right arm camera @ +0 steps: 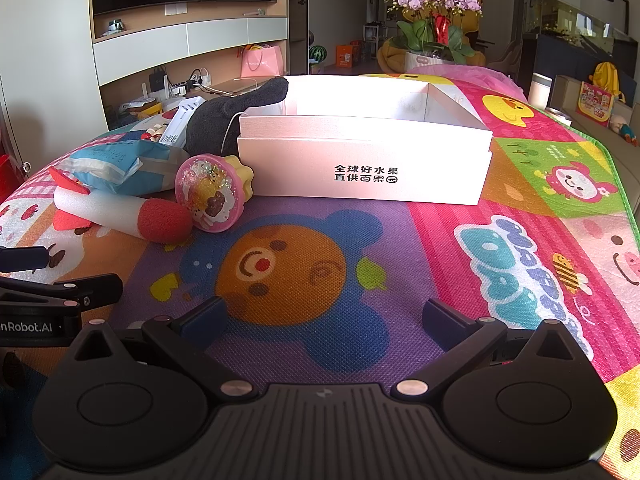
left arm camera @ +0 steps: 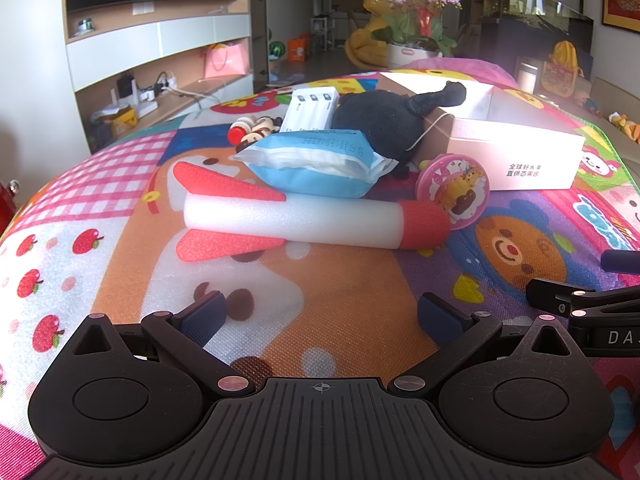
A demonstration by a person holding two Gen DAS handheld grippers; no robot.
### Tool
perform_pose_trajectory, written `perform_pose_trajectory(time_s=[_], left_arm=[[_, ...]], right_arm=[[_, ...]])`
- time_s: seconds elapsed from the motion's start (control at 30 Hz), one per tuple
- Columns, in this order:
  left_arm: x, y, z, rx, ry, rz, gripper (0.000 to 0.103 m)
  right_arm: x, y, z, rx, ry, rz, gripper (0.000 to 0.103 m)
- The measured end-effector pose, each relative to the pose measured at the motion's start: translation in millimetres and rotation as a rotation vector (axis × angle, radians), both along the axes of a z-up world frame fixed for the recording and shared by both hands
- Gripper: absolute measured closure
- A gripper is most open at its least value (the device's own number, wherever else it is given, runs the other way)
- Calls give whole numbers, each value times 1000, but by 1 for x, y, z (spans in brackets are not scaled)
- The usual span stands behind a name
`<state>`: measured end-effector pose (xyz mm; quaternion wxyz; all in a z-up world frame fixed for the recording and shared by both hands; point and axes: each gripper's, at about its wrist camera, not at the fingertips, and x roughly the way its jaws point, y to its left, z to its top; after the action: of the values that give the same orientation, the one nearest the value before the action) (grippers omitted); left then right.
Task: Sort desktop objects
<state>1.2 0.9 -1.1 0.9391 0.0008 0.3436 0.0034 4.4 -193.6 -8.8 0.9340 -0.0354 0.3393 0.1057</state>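
- Your left claw (left arm camera: pixel 320 316) is released, its blue pads wide apart with only the cartoon mat (left arm camera: pixel 340 300) between them; it hangs above the near part of the desk, pointing at the pile.
- Your right claw (right arm camera: pixel 324 320) is likewise released and holds nothing; it hangs above the bear print on the mat, facing the box (right arm camera: pixel 364 160).
- One box: white card, open at the top, black printed characters on its near wall, a divider inside. It stands toward the far edge of the desk, right of the pile, brightly sunlit. Nothing shows inside it from these views.
- One foam rocket (left arm camera: pixel 296 220): white tube, red nose, red fins. It lies on its side nearest you, nose toward the box.
- One tissue pack (left arm camera: pixel 316 160): blue and white, soft, with a printed date; it rests just behind the rocket, touching it.
- One round toy (left arm camera: pixel 454 190): pink rim, glitter face with a bear picture, yellow back. It stands tilted on its edge, touching the rocket's nose and just beside the box's left near corner.
- One plush (left arm camera: pixel 384 120): black, lying behind the tissue pack, one limb reaching over the box's left wall, a thin white cord at its side.
- One white case (left arm camera: pixel 310 110): ribbed, leaning behind the plush's left side.
- A small cluster of wooden figures (left arm camera: pixel 256 128) with a red cap sits left of the case; their number is too small to tell.
- All the loose things lie left of the box, in one heap.
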Motion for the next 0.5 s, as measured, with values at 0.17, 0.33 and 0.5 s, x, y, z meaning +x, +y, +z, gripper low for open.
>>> perform_pose_trajectory(time_s=[0.17,0.33,0.5], left_arm=[[0,-1,0,2,0,0,0],[0,-1,0,2,0,0,0],[0,-1,0,1,0,0,0]], right_arm=[[0,0,0,0,0,0,0],[0,0,0,0,0,0,0],[0,0,0,0,0,0,0]])
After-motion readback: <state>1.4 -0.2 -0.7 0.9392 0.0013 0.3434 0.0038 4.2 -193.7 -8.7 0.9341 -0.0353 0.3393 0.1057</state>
